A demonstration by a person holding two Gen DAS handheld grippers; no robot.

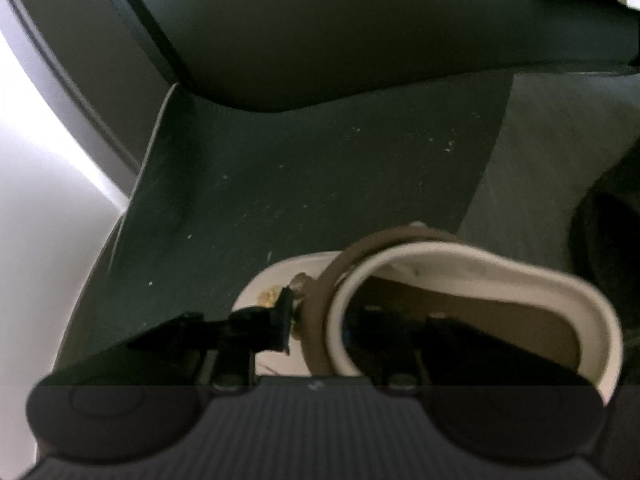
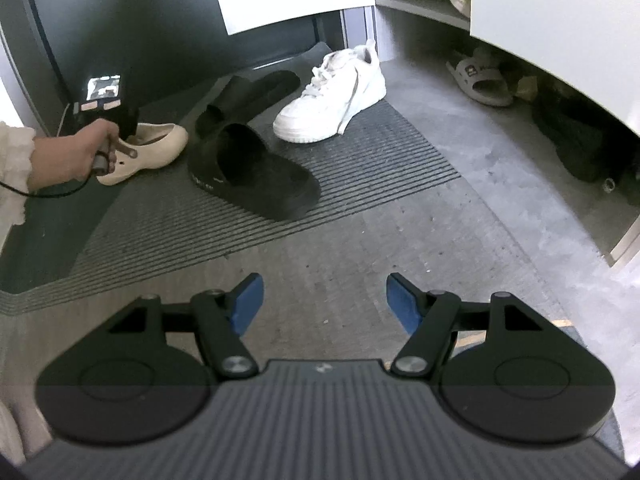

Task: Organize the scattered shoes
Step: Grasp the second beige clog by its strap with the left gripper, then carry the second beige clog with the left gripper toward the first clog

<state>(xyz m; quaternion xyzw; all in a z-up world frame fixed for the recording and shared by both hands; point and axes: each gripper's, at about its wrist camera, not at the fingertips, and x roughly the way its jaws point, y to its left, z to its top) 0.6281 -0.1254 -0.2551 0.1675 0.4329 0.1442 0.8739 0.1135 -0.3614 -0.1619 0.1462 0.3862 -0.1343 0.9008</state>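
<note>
A cream clog with a brown heel strap fills the left wrist view, lying on a dark mat. My left gripper is shut on its side rim and strap, one finger outside and the other inside the shoe. In the right wrist view the same clog lies at the left, with a person's hand on the gripper handle there. My right gripper hangs open over bare floor, nothing between its blue pads.
Two black slippers and a white sneaker lie on the ribbed mat. An open low cabinet at the right holds a grey slipper and a dark shoe. A dark door stands behind the mat.
</note>
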